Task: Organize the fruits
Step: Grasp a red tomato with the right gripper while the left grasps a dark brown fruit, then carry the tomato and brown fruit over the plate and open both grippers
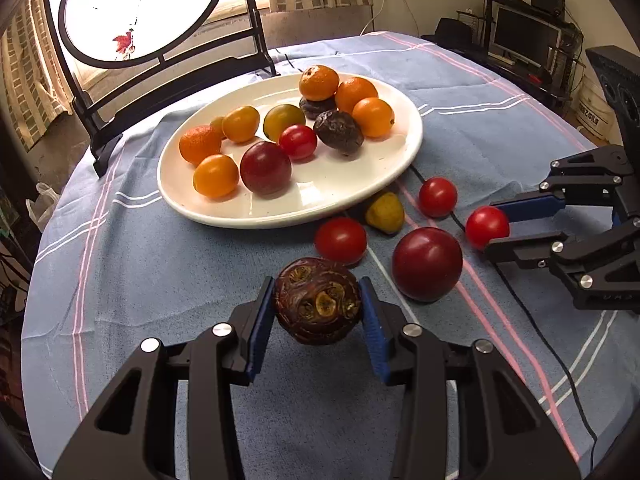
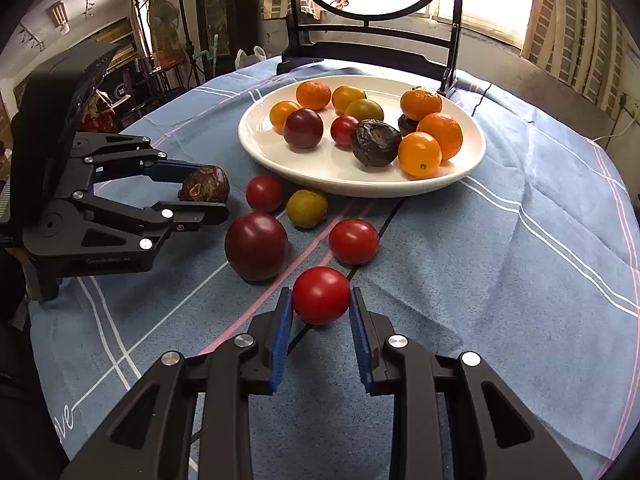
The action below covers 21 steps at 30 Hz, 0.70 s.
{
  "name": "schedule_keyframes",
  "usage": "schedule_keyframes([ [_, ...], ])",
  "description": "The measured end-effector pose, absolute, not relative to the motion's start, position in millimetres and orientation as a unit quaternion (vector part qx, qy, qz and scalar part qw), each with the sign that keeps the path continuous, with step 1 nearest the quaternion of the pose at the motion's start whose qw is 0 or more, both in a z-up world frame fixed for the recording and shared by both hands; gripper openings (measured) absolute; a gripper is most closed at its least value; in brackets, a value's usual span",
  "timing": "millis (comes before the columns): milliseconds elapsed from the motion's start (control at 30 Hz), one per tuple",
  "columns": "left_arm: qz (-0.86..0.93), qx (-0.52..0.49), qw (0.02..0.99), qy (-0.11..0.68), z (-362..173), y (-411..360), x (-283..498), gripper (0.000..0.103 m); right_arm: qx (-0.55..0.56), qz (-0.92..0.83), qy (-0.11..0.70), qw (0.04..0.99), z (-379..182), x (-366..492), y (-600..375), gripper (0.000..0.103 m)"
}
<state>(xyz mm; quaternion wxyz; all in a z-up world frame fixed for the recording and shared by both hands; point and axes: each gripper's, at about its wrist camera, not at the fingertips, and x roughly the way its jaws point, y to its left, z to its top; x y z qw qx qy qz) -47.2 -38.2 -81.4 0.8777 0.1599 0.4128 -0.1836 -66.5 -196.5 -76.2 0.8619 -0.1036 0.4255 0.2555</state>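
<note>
My left gripper [image 1: 317, 282] is shut on a wrinkled dark passion fruit [image 1: 316, 306], both blue pads pressed to its sides just above the blue cloth. My right gripper [image 2: 321, 294] is shut on a red tomato [image 2: 321, 296], seen at the right in the left wrist view. Between the grippers and the plate lie a dark red plum [image 1: 427, 264], two red tomatoes [image 1: 341, 240] [image 1: 438, 197] and a yellow-green fruit [image 1: 385, 213]. The white plate [image 1: 280, 216] behind them holds several oranges, kumquats, a plum, a tomato and dark passion fruits.
A round painted screen on a black stand [image 1: 96, 112] rises at the table's far edge behind the plate. A thin black cable [image 1: 532, 320] runs across the striped blue cloth [image 1: 140, 260]. Room clutter and a monitor [image 1: 524, 40] lie beyond the round table.
</note>
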Motion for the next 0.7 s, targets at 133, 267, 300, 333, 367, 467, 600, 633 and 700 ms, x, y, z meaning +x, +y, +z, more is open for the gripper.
schedule_keyframes([
  [133,-0.183,0.168,0.880,0.405,-77,-41,-53,0.041,-0.107,0.261,0.426,0.860,-75,-71,-193,0.029],
  [267,-0.182,0.168,0.882,0.400,-73,-41,-54,0.041,-0.108,0.266,0.417,0.862,-66,-73,-191,0.029],
  [300,-0.182,0.169,0.884,0.397,-70,-42,-53,0.041,-0.106,0.267,0.414,0.864,-63,-72,-191,0.029],
  [333,-0.181,0.169,0.885,0.394,-67,-42,-52,0.041,-0.106,0.267,0.409,0.866,-58,-70,-191,0.029],
  [367,-0.181,0.169,0.887,0.390,-63,-42,-50,0.041,-0.109,0.267,0.405,0.868,-54,-70,-190,0.029],
  [467,-0.174,0.165,0.895,0.377,-50,-41,-41,0.041,-0.112,0.269,0.388,0.875,-38,-62,-187,0.029],
  [600,-0.164,0.154,0.908,0.353,-28,-38,-26,0.041,-0.113,0.269,0.356,0.888,-12,-51,-185,0.028],
  [633,-0.159,0.147,0.913,0.346,-21,-36,-22,0.041,-0.112,0.268,0.347,0.892,-5,-48,-185,0.028],
  [700,-0.151,0.129,0.921,0.335,-9,-29,-13,0.041,-0.108,0.267,0.333,0.898,7,-42,-186,0.028],
])
